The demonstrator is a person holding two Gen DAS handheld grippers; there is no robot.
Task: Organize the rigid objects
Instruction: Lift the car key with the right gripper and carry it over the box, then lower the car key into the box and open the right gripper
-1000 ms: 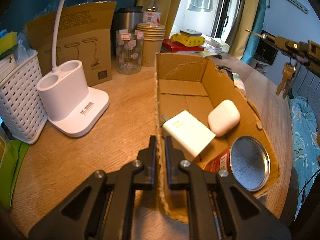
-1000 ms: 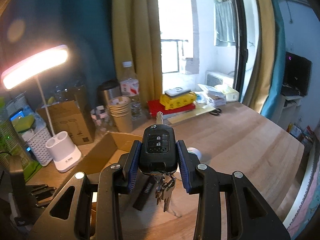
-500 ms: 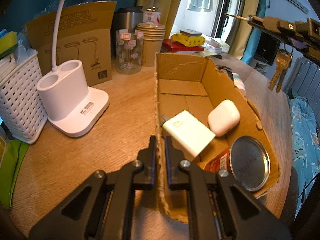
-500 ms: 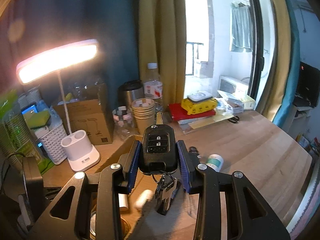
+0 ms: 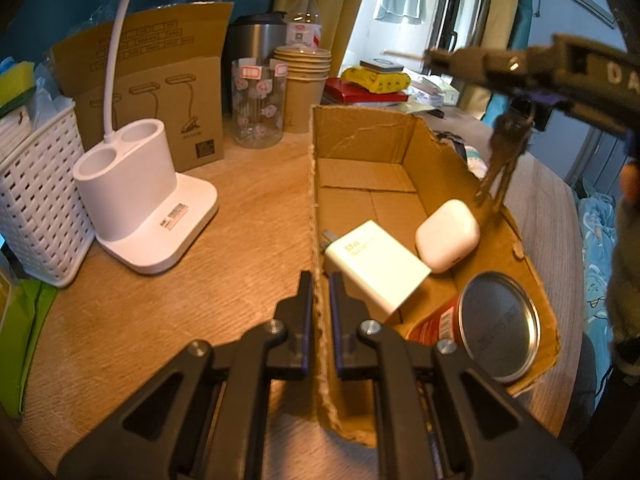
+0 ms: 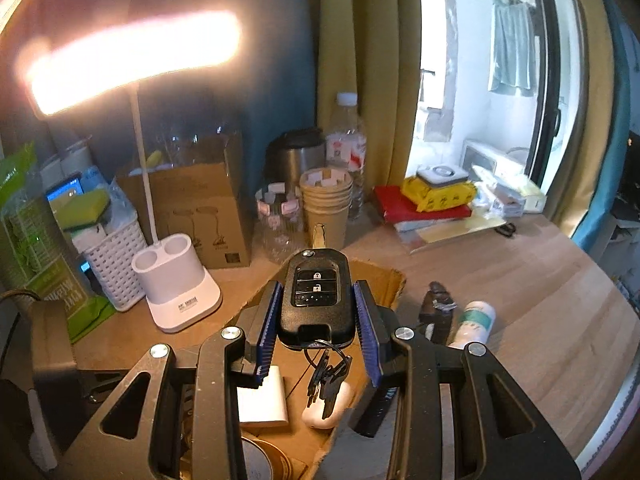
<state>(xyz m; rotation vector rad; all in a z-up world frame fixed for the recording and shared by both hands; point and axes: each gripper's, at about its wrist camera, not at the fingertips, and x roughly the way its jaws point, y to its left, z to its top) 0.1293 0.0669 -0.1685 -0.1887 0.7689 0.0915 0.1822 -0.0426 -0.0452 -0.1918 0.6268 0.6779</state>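
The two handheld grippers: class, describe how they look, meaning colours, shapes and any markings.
Both are black plastic with triangular cut-outs in the arms and silver screw heads. The right gripper has ribbed blue pads. The left gripper has narrow fingers with dark blue inner faces.

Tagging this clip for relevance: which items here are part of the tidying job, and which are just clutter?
Job: black car key fob in right claw; open cardboard box gripped by left claw; white charger, white earbud case, red tin can.

Clutter: white desk lamp base, paper cups, white basket.
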